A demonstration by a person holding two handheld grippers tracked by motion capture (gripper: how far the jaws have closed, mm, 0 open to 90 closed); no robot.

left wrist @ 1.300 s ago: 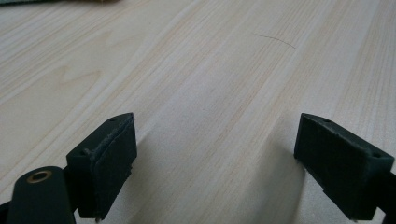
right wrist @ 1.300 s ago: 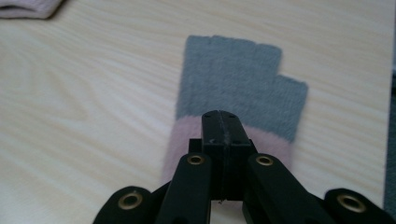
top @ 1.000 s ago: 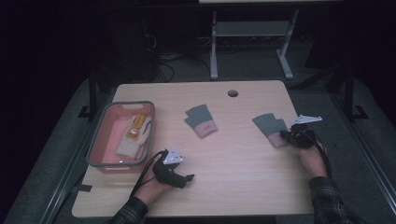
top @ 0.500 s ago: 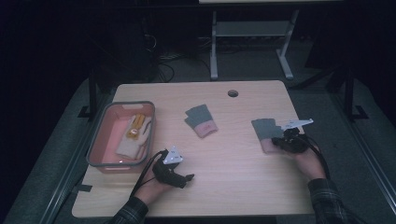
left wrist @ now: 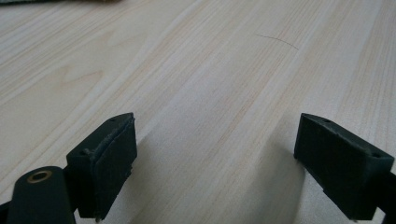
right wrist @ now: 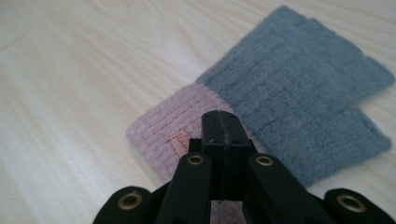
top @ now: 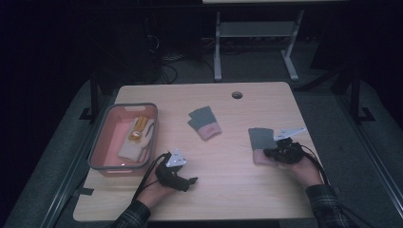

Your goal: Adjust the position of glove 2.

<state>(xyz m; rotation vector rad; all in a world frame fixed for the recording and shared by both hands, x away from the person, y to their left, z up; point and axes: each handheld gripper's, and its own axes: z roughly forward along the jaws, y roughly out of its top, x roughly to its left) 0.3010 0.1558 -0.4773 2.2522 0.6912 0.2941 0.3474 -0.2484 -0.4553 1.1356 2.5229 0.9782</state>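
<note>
Pinching the pink cuff of the grey mitten (right wrist: 280, 112), the right gripper (right wrist: 219, 122) has its jaws pressed tight together, the mitten spreading beyond them. Left gripper (left wrist: 215, 158) rests on the table (left wrist: 196, 70), jaws wide apart around bare wood.

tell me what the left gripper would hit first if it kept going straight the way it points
Likely nothing soon: ahead of the left gripper lies bare pale wooden table, as far as its view shows.

Right gripper (top: 274, 153) and mitten (top: 261, 144) further left
</note>
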